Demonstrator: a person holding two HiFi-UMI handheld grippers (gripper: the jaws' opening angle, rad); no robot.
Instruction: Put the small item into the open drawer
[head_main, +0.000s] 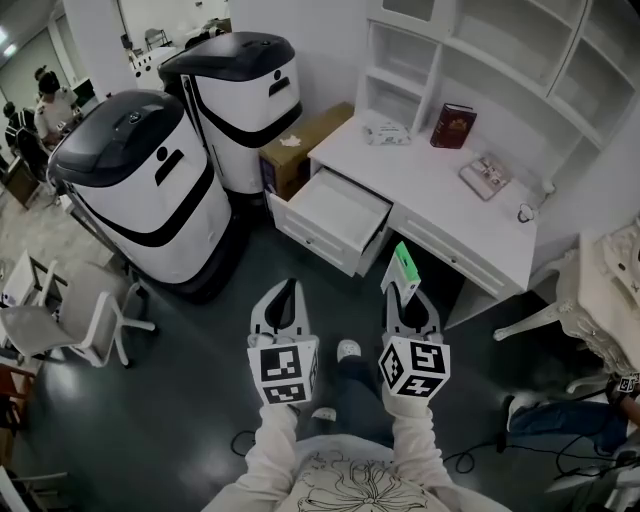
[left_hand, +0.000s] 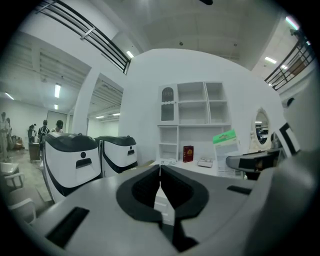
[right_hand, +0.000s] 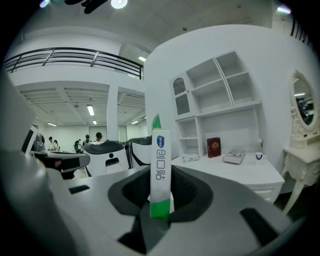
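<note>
A slim white and green box (head_main: 405, 270) stands upright in my right gripper (head_main: 407, 297), whose jaws are shut on it; in the right gripper view the box (right_hand: 160, 172) rises between the dark pads. My left gripper (head_main: 283, 298) is shut with nothing in it, its pads (left_hand: 150, 187) meeting in the left gripper view. Both grippers hover over the dark floor in front of a white desk (head_main: 450, 200). Its left drawer (head_main: 334, 215) is pulled out and looks bare inside, a little ahead and left of the box.
Two large white and black machines (head_main: 150, 190) stand left of the drawer, with a cardboard box (head_main: 300, 150) behind it. On the desk lie a red book (head_main: 453, 125), a flat book (head_main: 485, 176) and a small packet (head_main: 386, 131). A white chair (head_main: 580, 290) stands at right.
</note>
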